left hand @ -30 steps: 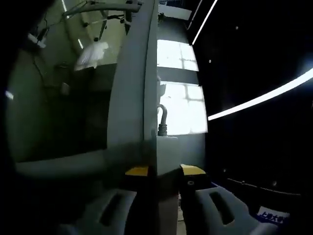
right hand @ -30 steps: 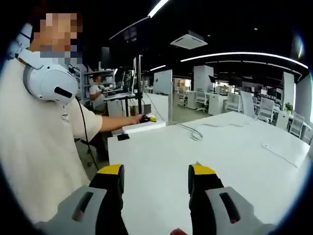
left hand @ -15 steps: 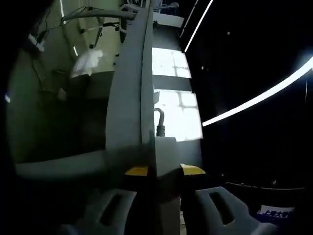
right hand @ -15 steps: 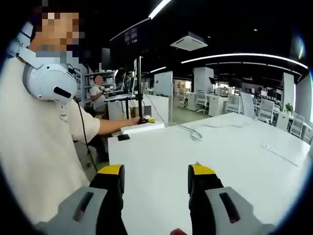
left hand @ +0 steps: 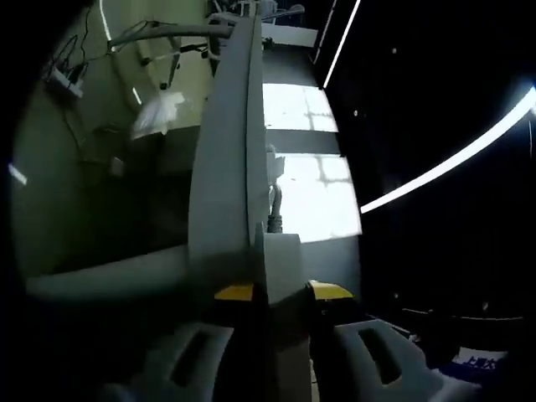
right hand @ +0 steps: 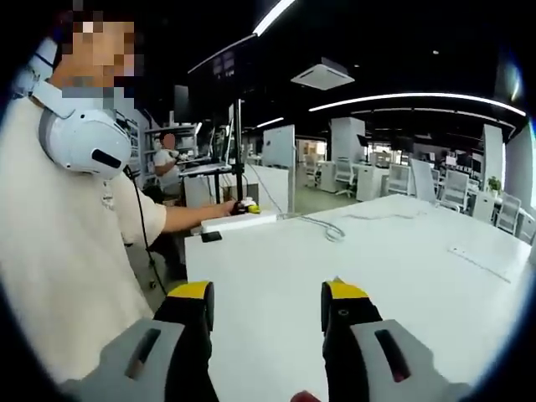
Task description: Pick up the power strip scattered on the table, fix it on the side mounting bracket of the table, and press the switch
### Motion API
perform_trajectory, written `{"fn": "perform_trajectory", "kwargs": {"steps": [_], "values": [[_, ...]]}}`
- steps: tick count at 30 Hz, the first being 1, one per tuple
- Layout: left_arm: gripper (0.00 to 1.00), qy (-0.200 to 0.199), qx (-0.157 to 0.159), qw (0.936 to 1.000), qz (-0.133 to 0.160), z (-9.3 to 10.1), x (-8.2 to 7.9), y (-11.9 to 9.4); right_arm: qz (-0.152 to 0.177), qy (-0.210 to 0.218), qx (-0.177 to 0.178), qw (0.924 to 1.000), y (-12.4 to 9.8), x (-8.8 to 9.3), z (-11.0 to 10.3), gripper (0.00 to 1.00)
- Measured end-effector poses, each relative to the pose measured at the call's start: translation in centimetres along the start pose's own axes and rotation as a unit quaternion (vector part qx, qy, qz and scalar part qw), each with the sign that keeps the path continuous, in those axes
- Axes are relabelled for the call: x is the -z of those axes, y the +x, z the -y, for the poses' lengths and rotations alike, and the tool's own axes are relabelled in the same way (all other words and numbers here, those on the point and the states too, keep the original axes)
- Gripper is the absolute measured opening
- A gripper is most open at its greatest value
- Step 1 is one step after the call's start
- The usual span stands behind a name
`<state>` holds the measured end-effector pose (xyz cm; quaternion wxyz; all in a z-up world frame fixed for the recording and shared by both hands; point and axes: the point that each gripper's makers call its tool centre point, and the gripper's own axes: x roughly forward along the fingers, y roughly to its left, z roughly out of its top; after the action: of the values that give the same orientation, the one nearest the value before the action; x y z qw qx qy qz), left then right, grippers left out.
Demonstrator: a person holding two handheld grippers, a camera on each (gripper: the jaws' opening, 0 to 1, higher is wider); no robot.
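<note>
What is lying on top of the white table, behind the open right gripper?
On the white table, beyond the right gripper, lie a looped cable and a small black object; farther things are unclear.

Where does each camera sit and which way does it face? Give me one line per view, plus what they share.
Left gripper view: rides the left hand-held gripper, looking along the power strip clamped in its jaws, towards the cord.
Right gripper view: rides the open right hand-held gripper above the white table, facing the person's shirt and outstretched arm.
Shared: the power strip, at the table's far edge.
</note>
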<state>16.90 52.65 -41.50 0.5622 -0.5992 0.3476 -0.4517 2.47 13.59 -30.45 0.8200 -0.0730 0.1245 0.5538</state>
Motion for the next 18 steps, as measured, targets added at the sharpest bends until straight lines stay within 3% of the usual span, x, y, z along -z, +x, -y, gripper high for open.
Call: {"fn": "perform_trajectory", "kwargs": {"steps": [7,18], "values": [[0.25,0.005,-0.003,0.9999,0.011,-0.1,-0.3,-0.5,0.001,0.002,-0.001,1.0000,-0.2,0.2,0.0,0.47],[0.25,0.017,-0.009,0.9996,0.021,0.2,1.1,-0.1,0.003,0.001,-0.001,1.0000,-0.3,0.2,-0.1,0.47]]}}
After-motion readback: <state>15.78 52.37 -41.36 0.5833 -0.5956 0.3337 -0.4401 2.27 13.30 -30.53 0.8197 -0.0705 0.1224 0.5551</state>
